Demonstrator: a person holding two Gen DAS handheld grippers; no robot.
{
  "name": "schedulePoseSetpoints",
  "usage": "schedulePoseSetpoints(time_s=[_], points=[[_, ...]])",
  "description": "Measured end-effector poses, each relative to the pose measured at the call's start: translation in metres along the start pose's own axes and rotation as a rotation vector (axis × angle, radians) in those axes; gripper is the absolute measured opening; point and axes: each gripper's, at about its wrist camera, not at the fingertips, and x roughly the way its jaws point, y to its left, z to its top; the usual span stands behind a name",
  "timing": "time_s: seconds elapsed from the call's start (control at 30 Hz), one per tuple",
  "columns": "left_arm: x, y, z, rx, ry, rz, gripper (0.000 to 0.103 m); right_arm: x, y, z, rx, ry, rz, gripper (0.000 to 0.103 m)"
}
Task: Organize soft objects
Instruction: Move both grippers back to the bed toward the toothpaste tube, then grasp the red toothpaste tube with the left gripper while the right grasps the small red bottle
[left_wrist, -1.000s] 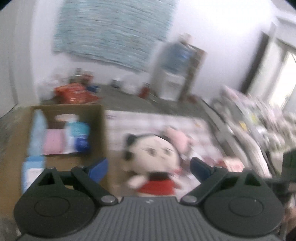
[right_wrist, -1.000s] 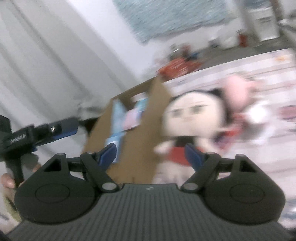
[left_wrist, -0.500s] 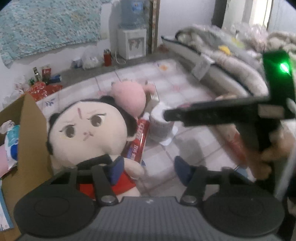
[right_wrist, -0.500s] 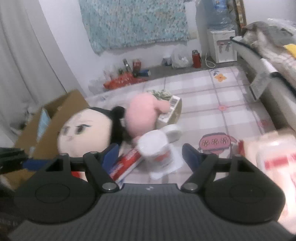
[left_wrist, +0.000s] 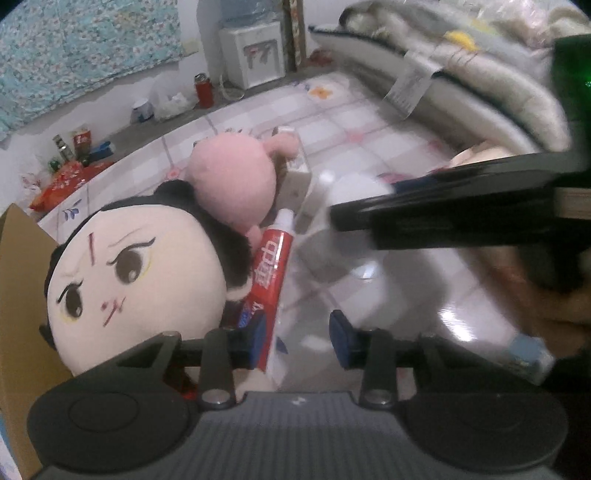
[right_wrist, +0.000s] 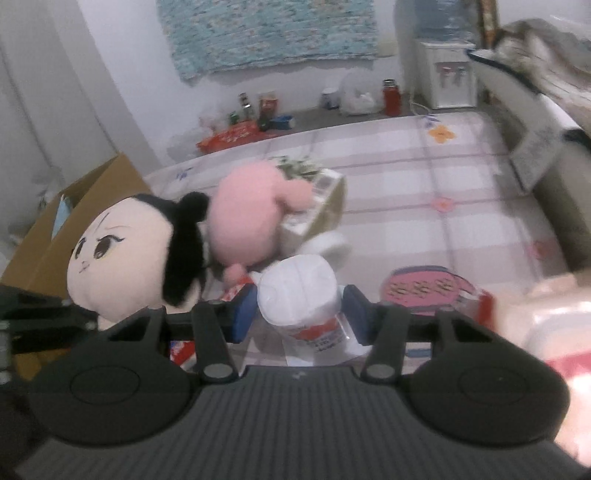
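A cardboard box (right_wrist: 70, 236) stands open at the left edge of the checked floor mat (right_wrist: 424, 192), a pale blue packet showing inside it, the rest of its contents hidden; the doll plush (left_wrist: 136, 280) with the cream face and black hair leans against the box's side, its face turned toward the cameras, and a pink plush (left_wrist: 232, 184) rests just behind its head, touching it; a red toothpaste tube (left_wrist: 267, 273) lies beside the doll, its long axis running away from the left camera with the white cap at the far end near a small carton (left_wrist: 295, 181); the left gripper (left_wrist: 295, 334) tilts steeply down over the tube's near end, its jaws closing, the left blue pad at the tube's edge, though whether it presses cannot be told; a white wrapped roll (right_wrist: 301, 295) stands upright on the mat, its wrapper's red-printed band low down; the right gripper (right_wrist: 301, 314) slants down at it, its jaws closing with the roll between the blue pads, which sit just beside its sides; contact is not clear.
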Motion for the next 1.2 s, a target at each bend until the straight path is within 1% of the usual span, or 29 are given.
schedulePoseSetpoints(time_s=[0.03,0.13,0.2,0.27,0.33,0.43,0.53,0.63,0.73,0.8,0.83,0.9,0.93,0.97,1.0,1.1,1.2], points=[[0.007,-0.002,0.003,0.007,0.012,0.013,0.039,-0.006,-0.004,-0.002,0.013,-0.004,-0.001,0.05],[0.027,-0.006,0.011,0.021,0.052,0.087,0.039,-0.014,-0.014,-0.007,0.041,-0.015,-0.007,0.05],[0.036,-0.01,0.015,0.042,0.049,0.142,0.039,-0.018,-0.018,-0.01,0.054,-0.022,0.0,0.05],[0.043,-0.014,0.019,0.066,0.054,0.173,0.04,-0.019,-0.022,-0.011,0.068,-0.022,0.012,0.051],[0.048,-0.015,0.021,0.073,0.056,0.186,0.044,-0.022,-0.026,-0.01,0.086,-0.021,0.026,0.051],[0.051,-0.016,0.026,0.066,0.057,0.175,0.045,-0.025,-0.03,-0.011,0.11,-0.017,0.043,0.051],[0.05,-0.012,0.03,0.033,0.075,0.135,0.049,-0.027,-0.034,-0.011,0.133,-0.013,0.056,0.051],[0.044,-0.013,0.028,-0.002,0.098,0.07,0.049,-0.03,-0.038,-0.012,0.159,-0.012,0.068,0.051],[0.035,-0.018,0.022,-0.014,0.121,-0.002,0.049,-0.031,-0.045,-0.011,0.188,-0.01,0.081,0.051],[0.032,-0.021,0.018,-0.038,0.159,-0.081,0.049,-0.031,-0.049,-0.01,0.207,-0.008,0.086,0.052],[0.03,-0.022,0.016,-0.051,0.163,-0.107,0.048,-0.032,-0.05,-0.01,0.212,-0.008,0.086,0.052],[0.026,-0.024,0.014,-0.052,0.142,-0.086,0.047,-0.036,-0.052,-0.009,0.221,-0.026,0.101,0.052],[0.025,-0.025,0.015,-0.049,0.128,-0.063,0.048,-0.039,-0.052,-0.009,0.22,-0.04,0.108,0.052],[0.025,-0.025,0.016,-0.054,0.124,-0.039,0.053,-0.044,-0.051,-0.008,0.217,-0.063,0.113,0.052],[0.026,-0.025,0.018,-0.064,0.129,-0.03,0.055,-0.047,-0.051,-0.008,0.212,-0.081,0.113,0.052],[0.034,-0.023,0.025,-0.102,0.148,-0.042,0.057,-0.051,-0.054,-0.007,0.227,-0.101,0.118,0.052],[0.044,-0.022,0.029,-0.128,0.159,0.006,0.057,-0.052,-0.058,-0.006,0.244,-0.1,0.126,0.052]])
